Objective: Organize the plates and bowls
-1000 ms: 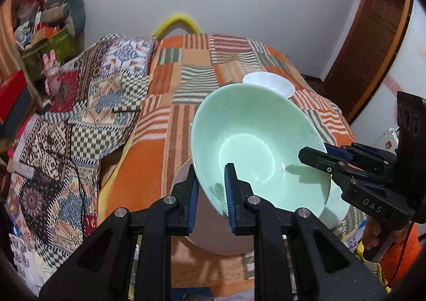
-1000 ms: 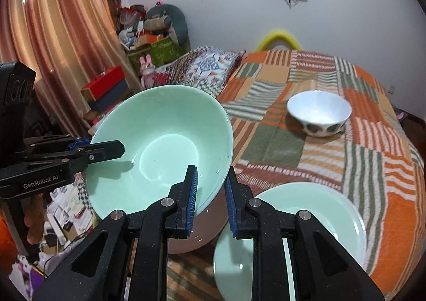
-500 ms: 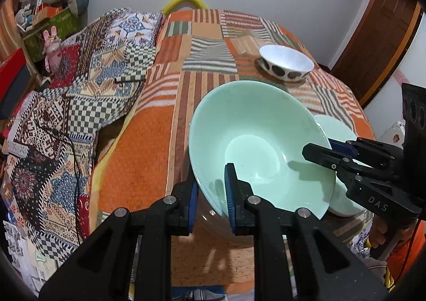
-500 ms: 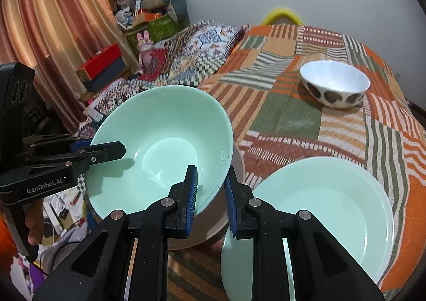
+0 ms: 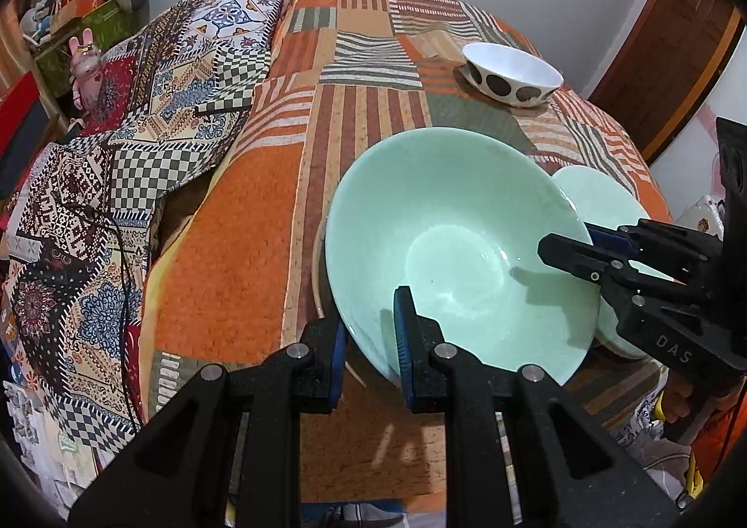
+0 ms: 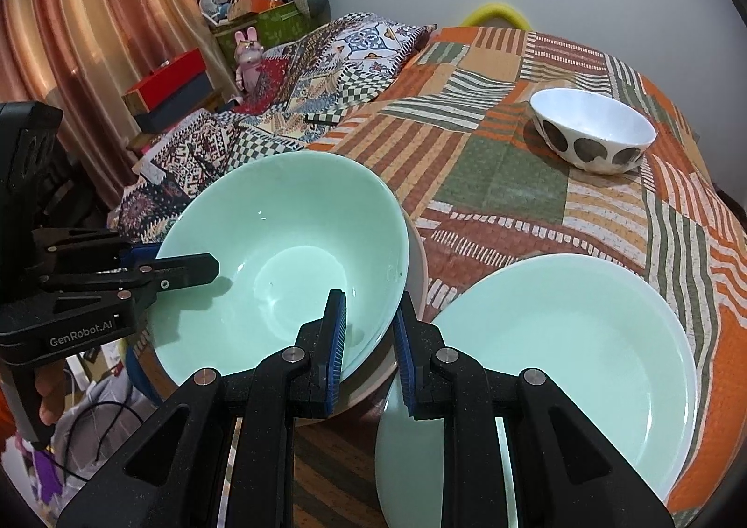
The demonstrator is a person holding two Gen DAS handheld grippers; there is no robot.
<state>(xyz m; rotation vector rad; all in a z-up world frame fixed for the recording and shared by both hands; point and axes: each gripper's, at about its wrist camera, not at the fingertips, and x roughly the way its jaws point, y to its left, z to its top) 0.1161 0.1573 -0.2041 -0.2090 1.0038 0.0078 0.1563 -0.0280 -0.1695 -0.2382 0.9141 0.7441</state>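
"DAS" on right gripper (image 5: 572, 255) body, "GenRobot.AI" on left gripper (image 6: 186, 269) body

You have a mint-green bowl (image 5: 462, 248) with a smooth, glossy glaze that catches the light, and the mint plate (image 6: 565, 369) beside it shines the same way. The spotted white bowl (image 6: 593, 131) looks like glazed ceramic too. Under them the patchwork blanket (image 5: 369, 75) is matt woven cloth, coarse in texture. Your grippers' bodies are matt black speckled plastic with ribbed blue pads (image 6: 337, 332).

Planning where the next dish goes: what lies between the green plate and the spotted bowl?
Only bare patchwork blanket between green plate and spotted bowl, seen in the right wrist view.
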